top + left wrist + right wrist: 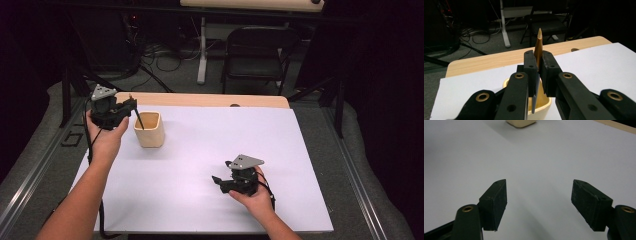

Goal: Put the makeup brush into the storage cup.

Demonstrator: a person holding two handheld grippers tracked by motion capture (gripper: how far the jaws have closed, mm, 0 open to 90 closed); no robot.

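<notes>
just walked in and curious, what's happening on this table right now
A person works at a white table with a gripper in each hand. The left gripper is shut on a pen, a slim stick with an orange top and a dark lower part, and holds it over a cream cup, its lower end dipping into the cup's mouth. The right gripper has its jaws open and holds nothing, low over bare table nearer the person.

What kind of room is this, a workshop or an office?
Most likely a lab or recording studio: a table covered by a white sheet, loose cables on the floor beside a folding chair, and a person working a hand-held gripper in each hand under dark surroundings.
</notes>
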